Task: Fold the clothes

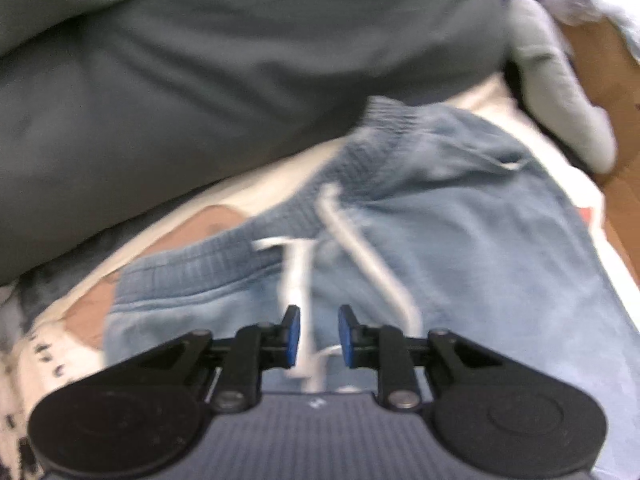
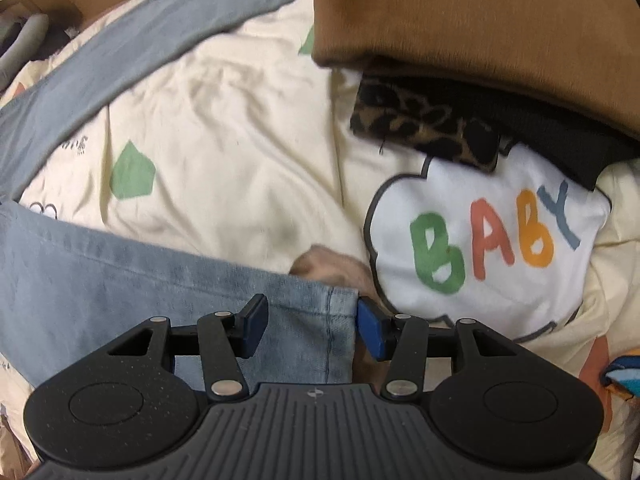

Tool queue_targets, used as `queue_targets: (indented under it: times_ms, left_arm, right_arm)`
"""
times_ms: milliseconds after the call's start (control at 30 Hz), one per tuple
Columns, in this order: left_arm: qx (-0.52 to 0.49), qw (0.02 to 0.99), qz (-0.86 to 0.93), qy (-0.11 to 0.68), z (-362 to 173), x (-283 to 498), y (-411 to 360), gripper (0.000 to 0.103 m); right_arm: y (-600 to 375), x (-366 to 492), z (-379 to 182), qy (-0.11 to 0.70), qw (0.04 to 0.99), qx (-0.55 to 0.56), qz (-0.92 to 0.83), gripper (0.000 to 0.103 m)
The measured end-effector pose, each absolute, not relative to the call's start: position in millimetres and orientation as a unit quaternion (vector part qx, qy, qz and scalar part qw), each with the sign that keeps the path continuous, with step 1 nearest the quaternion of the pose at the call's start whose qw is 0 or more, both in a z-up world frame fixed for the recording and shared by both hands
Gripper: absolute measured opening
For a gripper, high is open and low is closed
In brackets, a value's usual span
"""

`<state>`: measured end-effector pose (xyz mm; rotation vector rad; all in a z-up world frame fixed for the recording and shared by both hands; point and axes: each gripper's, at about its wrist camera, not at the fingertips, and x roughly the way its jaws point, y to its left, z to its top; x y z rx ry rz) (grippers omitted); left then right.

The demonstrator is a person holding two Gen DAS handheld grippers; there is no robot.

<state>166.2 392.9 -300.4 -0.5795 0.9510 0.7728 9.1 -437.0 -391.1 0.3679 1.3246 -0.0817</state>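
Observation:
Light blue denim-look trousers (image 1: 460, 220) with a ribbed elastic waistband lie on the cream bedsheet (image 1: 256, 192). In the left wrist view my left gripper (image 1: 319, 336) hovers over the waist, its jaws a little apart. The white drawstring (image 1: 298, 280) runs down between the pads, close to the left one, and is not pinched. In the right wrist view a trouser leg (image 2: 120, 280) lies across the sheet (image 2: 224, 128) and ends at a stitched hem (image 2: 340, 320). My right gripper (image 2: 310, 330) stands open, straddling that hem, with the cloth below the pads.
A large grey-green garment (image 1: 200, 80) is bunched behind the waistband. A brown folded piece (image 2: 480, 20), a leopard-print cloth (image 2: 420, 124) and a black item are stacked at upper right, above a white "BABY" print (image 2: 492, 236). The other trouser leg (image 2: 120, 52) runs diagonally at upper left.

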Motion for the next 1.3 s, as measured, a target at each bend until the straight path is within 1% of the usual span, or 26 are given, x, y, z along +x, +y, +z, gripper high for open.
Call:
queue_targets:
  times_ms: [167, 433, 700, 767, 833, 900, 1033, 1167, 1300]
  left_arm:
    - [-0.247, 0.801, 0.313, 0.446, -305.1, 205.2, 367.2, 0.022]
    - [-0.219, 0.815, 0.264, 0.467, -336.9, 253.9, 340.6, 0.022]
    - [-0.212, 0.809, 0.29, 0.465, -360.6, 282.3, 359.1, 0.021]
    - [-0.211, 0.814, 0.294, 0.456, -359.8, 287.5, 365.6, 0.023]
    - [-0.216, 0.813, 0.296, 0.452, -360.0, 292.9, 372.6, 0.018]
    - [-0.202, 0.82, 0.295, 0.448, -358.0, 299.7, 375.6, 0.015]
    - [-0.196, 0.828, 0.3, 0.431, -351.5, 310.0, 388.3, 0.015]
    - [-0.18, 0.827, 0.298, 0.442, -353.1, 323.2, 398.3, 0.015]
    - [-0.194, 0.822, 0.323, 0.428, -345.8, 330.8, 415.3, 0.015]
  right_arm:
    - [-437.9, 14.7, -384.8, 0.599, 0.78, 0.175, -0.045, 0.055]
    - [-438.0, 23.5, -375.6, 0.57, 0.8, 0.178, -0.052, 0.055]
    - [-434.1, 41.6, -377.2, 0.572, 0.802, 0.17, -0.043, 0.055]
    - [-432.3, 44.7, -379.4, 0.574, 0.8, 0.168, -0.043, 0.055]
    - [-430.4, 47.2, -381.8, 0.578, 0.798, 0.166, -0.042, 0.055]
    - [-428.2, 49.1, -384.0, 0.582, 0.796, 0.164, -0.041, 0.055]
    - [-423.4, 50.9, -386.8, 0.589, 0.792, 0.156, -0.038, 0.055]
    - [-423.2, 51.4, -390.3, 0.596, 0.788, 0.153, -0.039, 0.055]
    - [-423.3, 54.0, -390.0, 0.602, 0.784, 0.145, -0.04, 0.055]
